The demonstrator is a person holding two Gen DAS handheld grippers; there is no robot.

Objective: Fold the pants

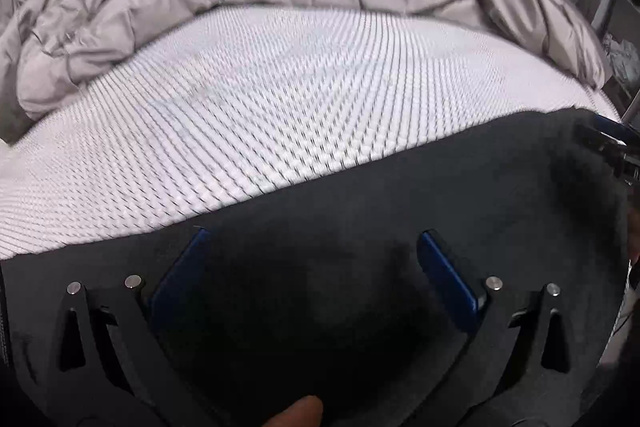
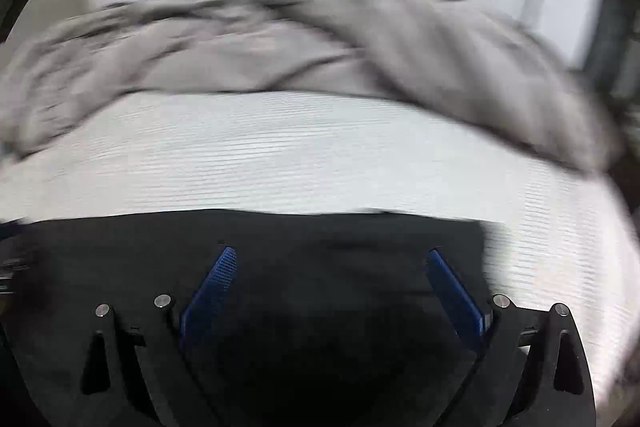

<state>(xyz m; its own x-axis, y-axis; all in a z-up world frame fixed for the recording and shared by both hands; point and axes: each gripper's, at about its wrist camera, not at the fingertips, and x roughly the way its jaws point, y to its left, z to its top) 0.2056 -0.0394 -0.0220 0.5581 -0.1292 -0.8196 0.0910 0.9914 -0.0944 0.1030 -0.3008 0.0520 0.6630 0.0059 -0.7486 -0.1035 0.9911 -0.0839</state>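
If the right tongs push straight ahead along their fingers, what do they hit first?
Most likely the flat dark pants spread under the open right tongs, then the white textured mattress beyond; blur leaves depth unclear.

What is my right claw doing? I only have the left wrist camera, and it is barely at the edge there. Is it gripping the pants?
Observer: No. The right claw is wide open over the black pants, with nothing pinched between its pads.
Operator: Where do the pants end on that side?
Observer: Their far corner lies just right of the claw's right finger, with bare white mattress beyond it.
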